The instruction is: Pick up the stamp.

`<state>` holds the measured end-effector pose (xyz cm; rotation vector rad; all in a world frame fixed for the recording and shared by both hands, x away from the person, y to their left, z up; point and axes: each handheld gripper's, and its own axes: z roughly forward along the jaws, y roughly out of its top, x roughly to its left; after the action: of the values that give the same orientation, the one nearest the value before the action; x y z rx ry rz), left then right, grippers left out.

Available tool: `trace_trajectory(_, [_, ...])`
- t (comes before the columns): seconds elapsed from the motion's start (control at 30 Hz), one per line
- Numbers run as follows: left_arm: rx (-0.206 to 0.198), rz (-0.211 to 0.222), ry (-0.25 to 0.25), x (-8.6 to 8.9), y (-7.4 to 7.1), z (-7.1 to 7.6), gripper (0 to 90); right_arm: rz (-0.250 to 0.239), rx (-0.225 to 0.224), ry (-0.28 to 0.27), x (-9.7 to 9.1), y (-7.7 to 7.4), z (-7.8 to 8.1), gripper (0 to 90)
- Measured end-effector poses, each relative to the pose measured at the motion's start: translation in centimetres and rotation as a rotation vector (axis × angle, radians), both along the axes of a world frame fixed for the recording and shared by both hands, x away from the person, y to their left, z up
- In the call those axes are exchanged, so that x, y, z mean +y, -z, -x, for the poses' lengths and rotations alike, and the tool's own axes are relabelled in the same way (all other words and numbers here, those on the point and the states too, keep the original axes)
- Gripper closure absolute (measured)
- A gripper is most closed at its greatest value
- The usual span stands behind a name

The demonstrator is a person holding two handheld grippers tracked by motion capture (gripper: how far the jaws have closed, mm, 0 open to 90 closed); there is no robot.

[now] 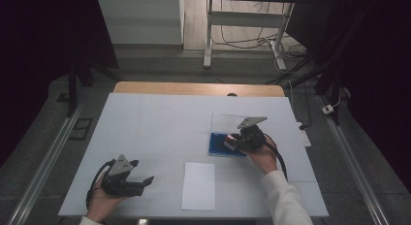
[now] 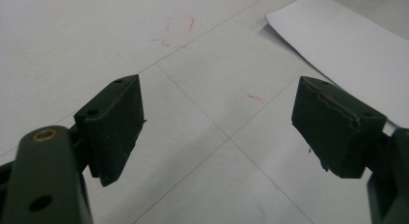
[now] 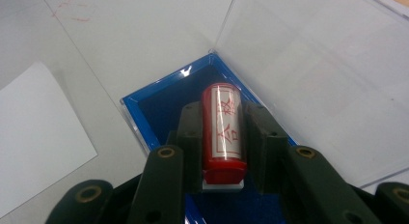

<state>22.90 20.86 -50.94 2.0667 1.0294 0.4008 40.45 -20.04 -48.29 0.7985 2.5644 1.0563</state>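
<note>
A red cylindrical stamp (image 3: 223,125) is pinched between the jaws of the right gripper (image 3: 223,137), whose pads are pressed against its two sides. A white label with red characters is seen along the stamp's length. The stamp is held over the blue tray of an open case (image 3: 144,110), and the case's clear lid (image 3: 313,74) is laid flat on the worktop (image 1: 145,123) just beyond the tray. In the high view the right gripper (image 1: 241,137) is seen at the blue case (image 1: 218,146), gripped by the person's right hand (image 1: 264,157). A white sheet of paper (image 1: 198,185) is laid near the case, on the person's side of it. The left gripper (image 1: 140,176) is held well apart from the case, beyond the paper, low over the worktop; its jaws are spread wide with nothing between them.
</note>
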Motion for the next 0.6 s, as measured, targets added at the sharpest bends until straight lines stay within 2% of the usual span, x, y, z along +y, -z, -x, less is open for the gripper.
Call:
trace_trajectory(0.27, [-0.002,-0.005,0.001,-0.1,0.0,0.0,19.3,0.016,-0.017,-0.006,0.0,-0.2,0.1,69.9])
trace_trajectory(0.37, [-0.003,-0.005,0.003,-0.1,-0.1,0.0,19.4,-0.011,-0.027,0.005,-0.4,-0.8,0.3,69.9])
trace_trajectory(0.6, [0.000,-0.009,0.003,-0.1,0.0,0.0,19.6,-0.023,-0.063,0.015,-1.0,-2.1,1.0,69.9])
